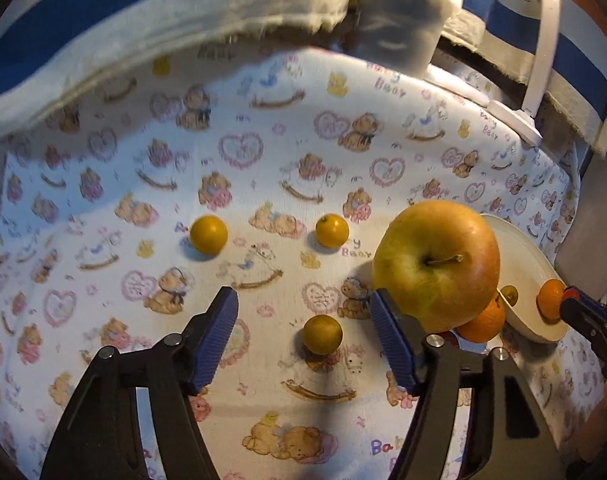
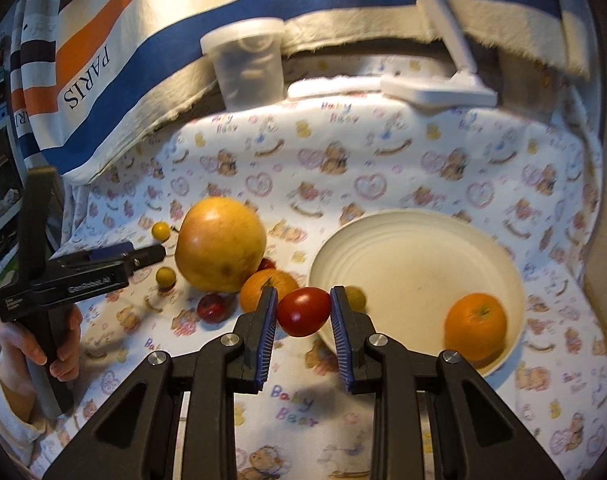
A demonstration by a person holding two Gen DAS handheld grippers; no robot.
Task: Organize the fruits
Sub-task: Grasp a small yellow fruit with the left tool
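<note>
**Red tomato pinched by right gripper at bowl's edge; left gripper wide open over the cloth**

Left wrist view only: three small yellow fruits on the teddy-bear cloth. Going l to r: one far left, one far centre, one near, which sits btwn the left gripper fingers w/o touching either pad. Jaws spread wide, holding nothing. Just right of its right finger is the big apple, stem toward the camera, w/ an orange tucked under it.

Right wrist view only: person's hand at far left around the left gripper's handle, then a dark red fruit on the cloth near the apple, then the right gripper, jaws narrowed onto a red tomato, both pads touching it. Tomato is held just left of the cream bowl rim. Inside the bowl, near right, lies another orange.

Far side, both views: clear tub, white lamp base, striped towel.
</note>
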